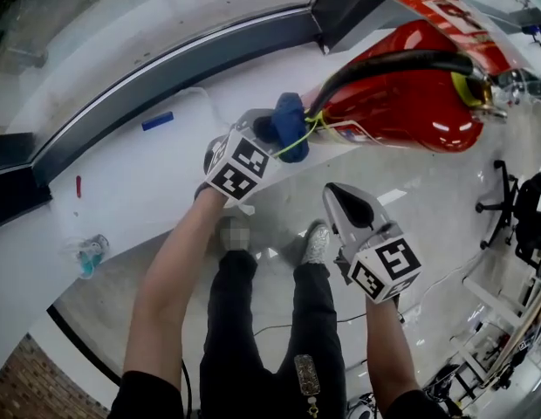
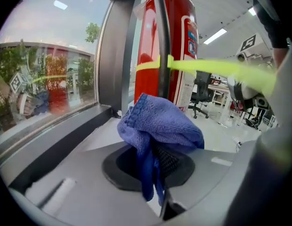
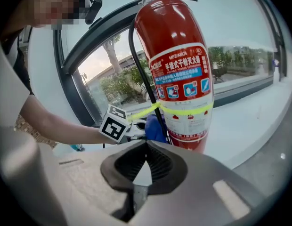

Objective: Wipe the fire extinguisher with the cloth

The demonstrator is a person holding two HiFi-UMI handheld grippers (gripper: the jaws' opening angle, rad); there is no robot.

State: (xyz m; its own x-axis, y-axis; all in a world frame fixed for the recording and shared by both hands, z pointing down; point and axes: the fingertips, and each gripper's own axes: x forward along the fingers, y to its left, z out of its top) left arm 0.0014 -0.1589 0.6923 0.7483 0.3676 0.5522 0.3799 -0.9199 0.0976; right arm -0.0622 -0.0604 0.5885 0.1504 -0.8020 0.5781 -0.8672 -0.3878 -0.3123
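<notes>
The red fire extinguisher stands on a white window ledge, with a black hose and a yellow-green band round its body. My left gripper is shut on a bunched blue cloth, which it holds by the hose at the extinguisher's lower side. In the left gripper view the cloth fills the space between the jaws, with the extinguisher right behind it. My right gripper hangs shut and empty a little short of the extinguisher. Its view shows the left gripper's marker cube beside the cloth.
The white ledge runs along a dark window frame. On it lie a small blue piece, a thin red item and a clear plastic object. The person's legs and shoes are below. Office chairs stand at the right.
</notes>
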